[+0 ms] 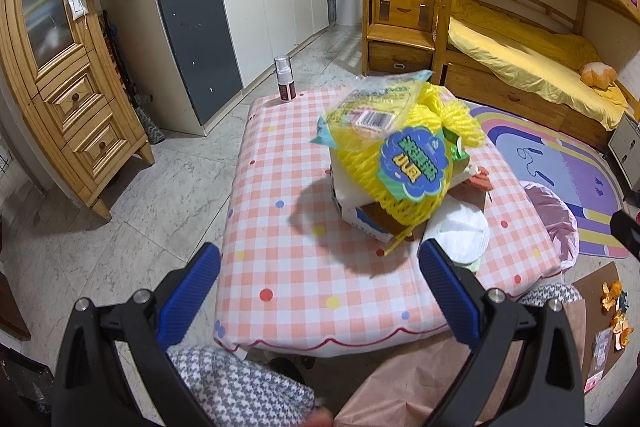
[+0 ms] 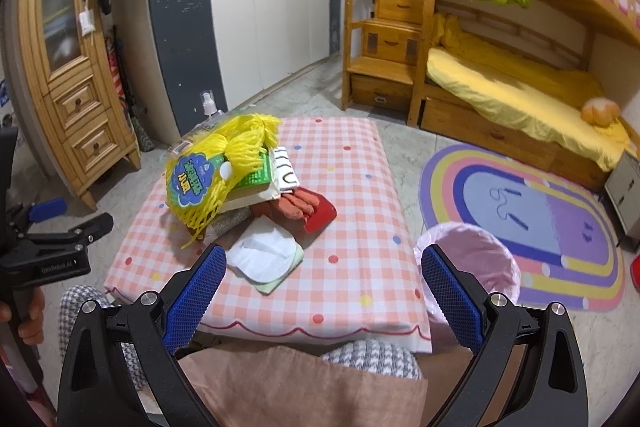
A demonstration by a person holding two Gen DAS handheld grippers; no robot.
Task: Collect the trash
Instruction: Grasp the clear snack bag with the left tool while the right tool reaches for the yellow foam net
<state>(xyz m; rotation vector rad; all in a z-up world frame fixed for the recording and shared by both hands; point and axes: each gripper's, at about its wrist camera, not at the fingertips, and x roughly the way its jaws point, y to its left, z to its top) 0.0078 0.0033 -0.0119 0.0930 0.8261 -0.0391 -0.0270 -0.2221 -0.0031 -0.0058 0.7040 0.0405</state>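
Trash pile [image 2: 240,187] sits on the checked tablecloth [image 2: 352,195] of the low table, toward the table's left half as we see it from the right wrist camera. On top we note a yellow mesh net bag [image 1: 400,163] with a blue-green label, resting on a small cardboard box [image 1: 368,219]. Just beside it lie a white face mask [image 2: 264,255], a red plastic piece [image 2: 320,217] and orange-red sausage-like items [image 2: 296,205]. A spray bottle [image 1: 285,79] stands apart at the table's far corner.

Left gripper [image 1: 320,291]: blue pads spread wide, nothing between them, hovering over the near edge of the table. Right gripper [image 2: 324,291]: pads likewise wide apart and empty, above the near edge, with the mask just beyond its left finger.

Pink-lined waste bin [image 2: 472,259] stands on the floor beside the table's right side, next to the rainbow rug [image 2: 560,227]. We see orange peels [image 1: 616,311] on cardboard on the floor at far right of the left wrist view
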